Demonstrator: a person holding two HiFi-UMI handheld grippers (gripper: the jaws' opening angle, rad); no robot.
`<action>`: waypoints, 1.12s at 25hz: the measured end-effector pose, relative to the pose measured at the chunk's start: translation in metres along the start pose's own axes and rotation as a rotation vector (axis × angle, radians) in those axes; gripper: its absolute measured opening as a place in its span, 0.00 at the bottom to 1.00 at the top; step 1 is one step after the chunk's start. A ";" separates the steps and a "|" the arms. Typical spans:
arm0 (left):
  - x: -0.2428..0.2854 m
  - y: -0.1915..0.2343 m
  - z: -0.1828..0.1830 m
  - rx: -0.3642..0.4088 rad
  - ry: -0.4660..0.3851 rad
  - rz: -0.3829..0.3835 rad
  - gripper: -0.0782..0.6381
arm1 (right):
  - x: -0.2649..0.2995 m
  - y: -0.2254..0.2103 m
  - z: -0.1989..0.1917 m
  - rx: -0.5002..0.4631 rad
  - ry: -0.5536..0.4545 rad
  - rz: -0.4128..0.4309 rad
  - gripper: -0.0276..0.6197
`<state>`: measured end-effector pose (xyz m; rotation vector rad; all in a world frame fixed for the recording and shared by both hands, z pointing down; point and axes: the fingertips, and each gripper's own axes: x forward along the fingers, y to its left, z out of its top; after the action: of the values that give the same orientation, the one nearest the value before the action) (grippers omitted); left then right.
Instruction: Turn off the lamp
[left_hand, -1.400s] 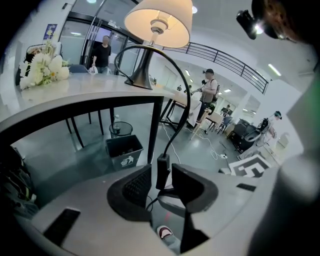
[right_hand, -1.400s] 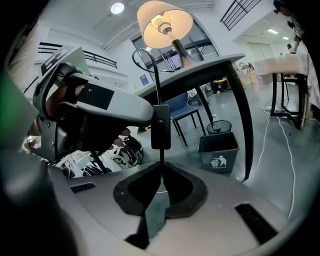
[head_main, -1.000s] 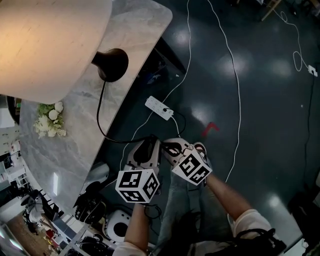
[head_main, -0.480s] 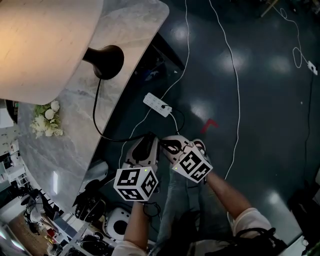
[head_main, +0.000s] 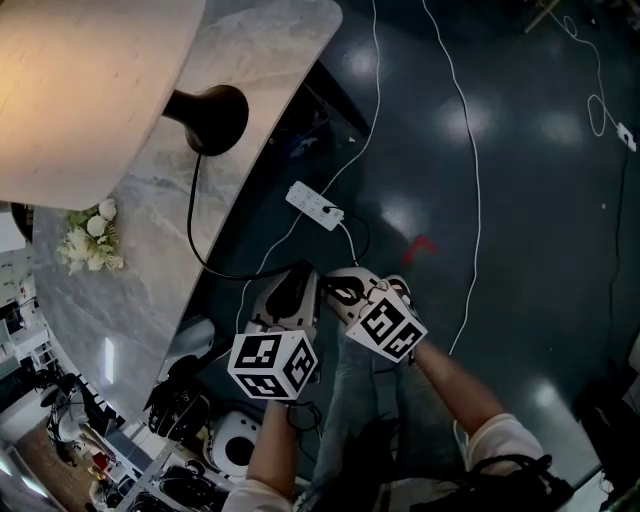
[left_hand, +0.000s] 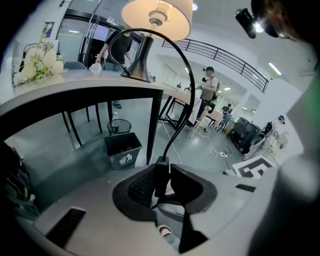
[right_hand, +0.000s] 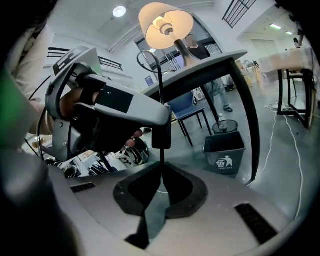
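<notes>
Below the lit lamp (head_main: 80, 90), beside its table (head_main: 150, 270), the left gripper (left_hand: 162, 171) clamps its fingers on the switch (right_hand: 161, 135); the right gripper (right_hand: 161, 176) pinches the cord (right_hand: 160, 95) between its fingers.

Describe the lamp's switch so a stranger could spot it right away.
From the lit lamp on the marble table, follow its black cord off the edge. The switch is the black block clamped in the left gripper, thicker than the cord.
</notes>
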<state>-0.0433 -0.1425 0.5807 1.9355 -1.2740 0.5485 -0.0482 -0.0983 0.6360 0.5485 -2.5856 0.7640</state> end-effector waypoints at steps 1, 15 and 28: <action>0.000 0.000 0.000 -0.001 -0.001 0.000 0.24 | 0.000 0.000 0.000 0.000 0.000 0.002 0.07; 0.000 0.002 -0.001 -0.011 -0.011 -0.001 0.21 | 0.003 0.002 -0.002 0.006 -0.002 0.014 0.07; 0.004 0.004 -0.004 -0.034 -0.016 -0.003 0.21 | 0.006 -0.002 -0.005 0.014 0.009 0.002 0.07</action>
<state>-0.0451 -0.1428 0.5874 1.9175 -1.2824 0.5076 -0.0508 -0.0979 0.6436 0.5458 -2.5753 0.7836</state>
